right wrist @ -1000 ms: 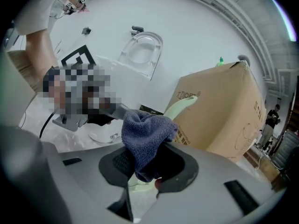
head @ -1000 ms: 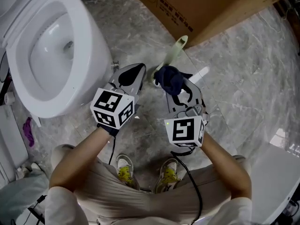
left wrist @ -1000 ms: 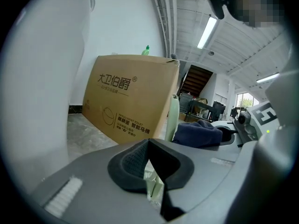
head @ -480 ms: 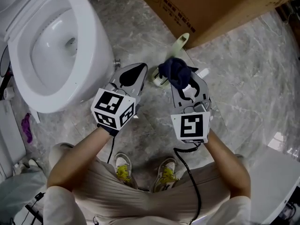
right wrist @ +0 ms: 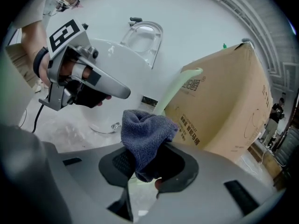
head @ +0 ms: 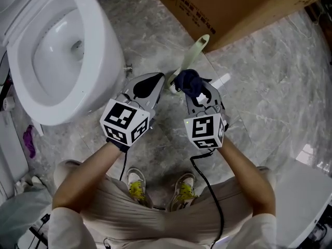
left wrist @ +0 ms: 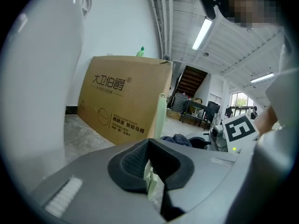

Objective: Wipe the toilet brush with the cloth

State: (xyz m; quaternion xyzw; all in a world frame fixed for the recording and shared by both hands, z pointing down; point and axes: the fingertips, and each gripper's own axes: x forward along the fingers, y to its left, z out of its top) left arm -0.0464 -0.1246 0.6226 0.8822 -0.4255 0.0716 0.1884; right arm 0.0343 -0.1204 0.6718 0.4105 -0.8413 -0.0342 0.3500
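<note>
left gripper (head: 155,82) clenched on brush (head: 193,55) | right gripper (head: 199,95) at its 3 o'clock, grasping cloth (head: 188,81) | risk: hard drag pulls cloth free

Over the last second the right claw (head: 194,90) carried the cloth (head: 189,80) right and up along the toilet brush (head: 191,56), covering most of its pale green handle. It has since come back left. The cloth now sits just beside the left claw (head: 158,81), and the handle's far stretch is bare again. The right claw's marker cube (head: 205,133) has also moved left.
</note>
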